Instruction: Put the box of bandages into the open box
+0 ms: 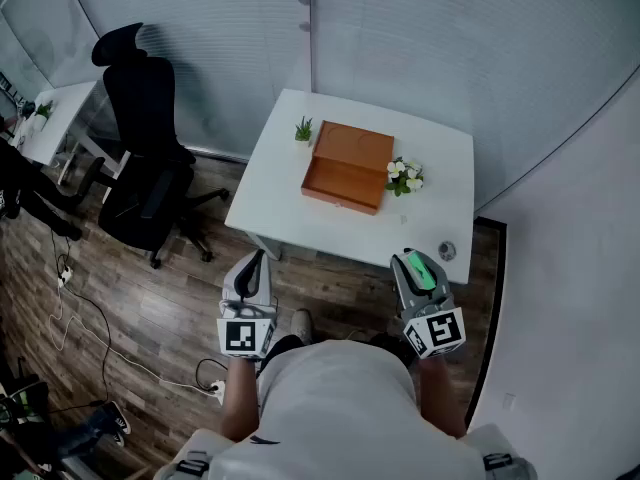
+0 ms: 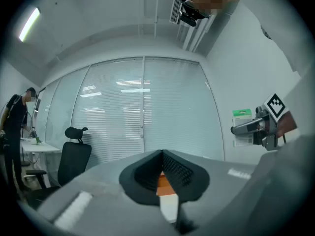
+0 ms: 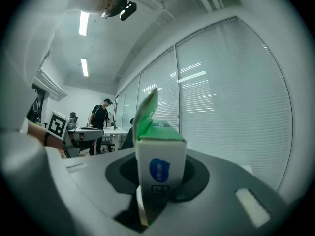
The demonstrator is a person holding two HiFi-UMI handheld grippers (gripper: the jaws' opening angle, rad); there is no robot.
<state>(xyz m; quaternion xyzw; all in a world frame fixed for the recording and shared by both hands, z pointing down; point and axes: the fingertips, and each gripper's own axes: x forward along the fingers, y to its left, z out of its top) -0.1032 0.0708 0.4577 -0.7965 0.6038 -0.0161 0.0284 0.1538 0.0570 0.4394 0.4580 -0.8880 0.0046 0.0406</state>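
Bandage box [image 3: 160,163] stands clamped between right tongs [image 1: 414,264].

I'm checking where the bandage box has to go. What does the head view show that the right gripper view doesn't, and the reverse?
Only the head view: the white table with the open wooden box on it. Only the right gripper view: the blue mark on the bandage box, its raised green flap, and the jaws pressing its sides. Both: the bandage box held in the right gripper, and the window blinds.
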